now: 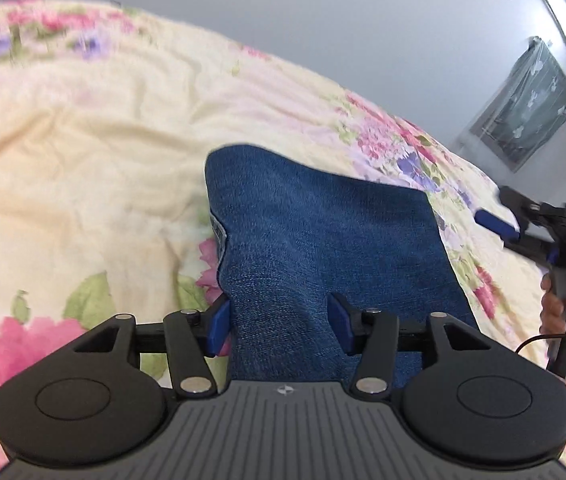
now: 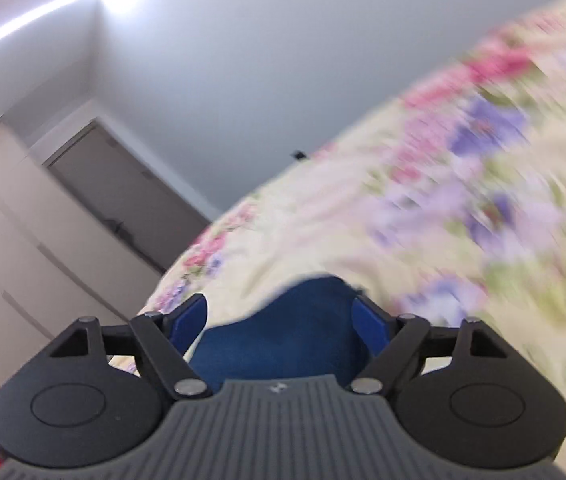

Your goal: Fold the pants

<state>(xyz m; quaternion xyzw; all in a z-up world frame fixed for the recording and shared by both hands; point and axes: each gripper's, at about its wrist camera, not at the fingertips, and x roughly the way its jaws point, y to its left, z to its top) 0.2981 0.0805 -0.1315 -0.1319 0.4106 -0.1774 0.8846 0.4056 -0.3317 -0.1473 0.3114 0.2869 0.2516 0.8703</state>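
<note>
Blue denim pants (image 1: 323, 236) lie folded into a compact block on a cream floral bedspread (image 1: 83, 152). My left gripper (image 1: 279, 326) hovers over the near part of the pants, open, with its left blue pad at the denim's left edge and the right pad above the cloth. My right gripper (image 2: 279, 320) is open wide, with a blue mound of the pants (image 2: 283, 340) low between its fingers and the pads not pressing it. In the left wrist view, the right gripper (image 1: 499, 222) sits just off the pants' right edge, carried by a hand (image 1: 559, 304).
The bedspread (image 2: 443, 200) stretches all around the pants, blurred in the right wrist view. A grey wall, a dark door (image 2: 131, 192) and pale wardrobe panels (image 2: 11, 260) stand beyond the bed. A plastic-wrapped picture (image 1: 527, 104) leans against the wall at right.
</note>
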